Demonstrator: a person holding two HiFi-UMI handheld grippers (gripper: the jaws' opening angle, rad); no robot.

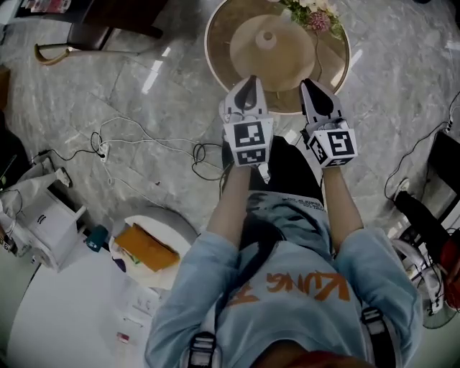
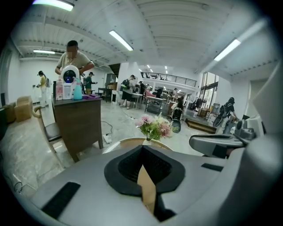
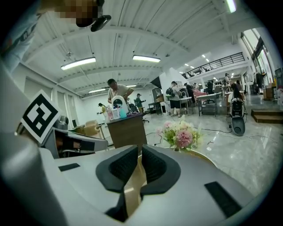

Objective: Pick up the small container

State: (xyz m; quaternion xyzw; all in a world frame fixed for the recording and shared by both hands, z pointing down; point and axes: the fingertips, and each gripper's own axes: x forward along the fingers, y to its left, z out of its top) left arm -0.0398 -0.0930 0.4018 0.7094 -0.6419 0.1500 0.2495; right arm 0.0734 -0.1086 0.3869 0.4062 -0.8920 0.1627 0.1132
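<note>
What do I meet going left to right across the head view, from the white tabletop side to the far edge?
White box → orange packet → left gripper → right gripper → dark chair frame. The round table and the flowers overlap the grippers, so they are left out.

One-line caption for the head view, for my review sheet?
Person points empty left gripper and empty right gripper at a round beige table bearing pink flowers, on a grey marble floor.

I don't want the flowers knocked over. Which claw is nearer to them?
Right. In the head view the right claw is on the near side of the flowers, almost in line; the left claw is farther off, to their left.
</note>
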